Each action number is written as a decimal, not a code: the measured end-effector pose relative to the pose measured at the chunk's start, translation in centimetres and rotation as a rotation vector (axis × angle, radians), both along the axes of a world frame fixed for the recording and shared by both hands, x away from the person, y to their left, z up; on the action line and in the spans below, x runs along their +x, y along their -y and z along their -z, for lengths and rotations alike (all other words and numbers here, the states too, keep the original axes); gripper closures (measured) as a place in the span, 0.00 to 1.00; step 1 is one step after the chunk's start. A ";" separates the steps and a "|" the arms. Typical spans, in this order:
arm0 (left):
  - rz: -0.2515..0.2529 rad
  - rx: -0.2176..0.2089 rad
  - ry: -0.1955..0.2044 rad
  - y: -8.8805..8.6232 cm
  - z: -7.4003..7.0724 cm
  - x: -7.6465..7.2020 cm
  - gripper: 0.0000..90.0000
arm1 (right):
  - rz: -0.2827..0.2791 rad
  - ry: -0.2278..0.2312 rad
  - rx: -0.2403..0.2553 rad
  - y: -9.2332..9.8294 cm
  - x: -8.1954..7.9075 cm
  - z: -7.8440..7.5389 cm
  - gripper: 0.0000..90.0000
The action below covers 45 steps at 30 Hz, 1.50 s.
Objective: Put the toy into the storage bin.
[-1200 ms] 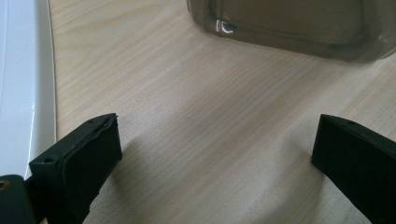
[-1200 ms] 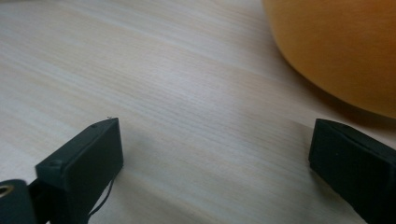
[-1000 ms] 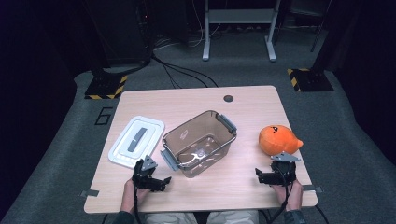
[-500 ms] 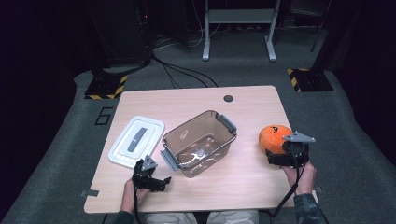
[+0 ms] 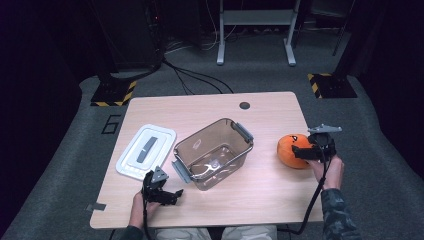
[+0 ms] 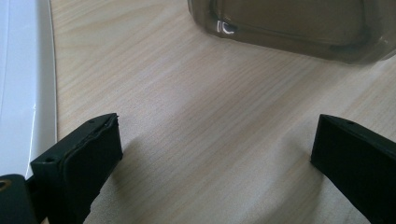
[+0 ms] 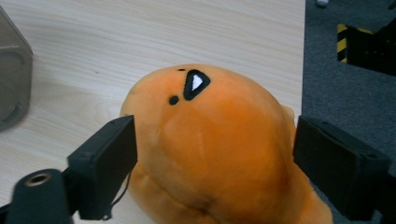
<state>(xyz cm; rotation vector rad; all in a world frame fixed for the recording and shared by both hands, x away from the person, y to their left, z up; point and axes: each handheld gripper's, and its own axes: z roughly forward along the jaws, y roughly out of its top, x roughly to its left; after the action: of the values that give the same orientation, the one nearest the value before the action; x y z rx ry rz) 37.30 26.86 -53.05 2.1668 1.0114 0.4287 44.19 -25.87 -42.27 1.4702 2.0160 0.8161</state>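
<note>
The orange plush toy [image 5: 292, 150] lies on the right part of the wooden table [image 5: 270, 112], close to its right edge and well apart from the clear plastic container [image 5: 212, 152] at the middle. In the right gripper view the toy [image 7: 219, 149] bulges up between the two black jaws, its small black-and-white eye mark turned toward the far side. The right gripper [image 5: 306, 152] reaches over the toy from the right; its jaws have just been closing with the toy between them, one on each flank, the left one at the fabric and a thin gap on the other side, so the pads do not yet clamp it. The container stands open, its grey handles at both ends. Left of it lies the white lid [image 5: 146, 151], flat on the table. At the near left, the left gripper [image 5: 167, 195] rests low over bare wood just near of the container, jaws spread wide with nothing between them
</note>
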 end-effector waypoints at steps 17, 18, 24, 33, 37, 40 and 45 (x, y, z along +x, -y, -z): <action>0.000 0.000 0.000 0.0 0.0 0.0 0.02 | -0.071 -0.107 0.010 -0.1 0.5 1.6 0.72; 0.000 0.000 0.000 0.0 0.0 0.0 0.02 | -0.063 -0.087 0.006 -0.3 0.3 1.5 0.75; 0.000 0.000 0.000 0.0 0.0 0.0 0.02 | -0.023 -0.032 0.016 -0.8 -0.5 1.1 0.78; -0.002 -0.001 0.000 0.0 0.0 0.0 0.02 | -0.041 0.007 0.030 -1.4 -1.2 0.2 0.77; -0.003 -0.002 0.000 0.0 0.0 0.0 0.02 | -0.062 0.027 0.031 -1.8 -1.5 -0.8 0.77; -0.003 -0.002 0.000 0.0 0.0 0.0 0.02 | -0.077 0.036 0.032 -2.1 -1.7 -1.4 0.77; -0.003 -0.002 0.001 0.0 0.0 0.0 0.02 | -0.085 0.054 0.039 -2.7 -1.8 -2.2 0.77</action>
<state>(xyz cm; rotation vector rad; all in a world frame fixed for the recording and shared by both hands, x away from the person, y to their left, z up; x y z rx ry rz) 37.28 26.85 -53.05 2.1634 1.0149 0.4298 42.37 -23.13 -40.06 1.3759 2.0450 0.9252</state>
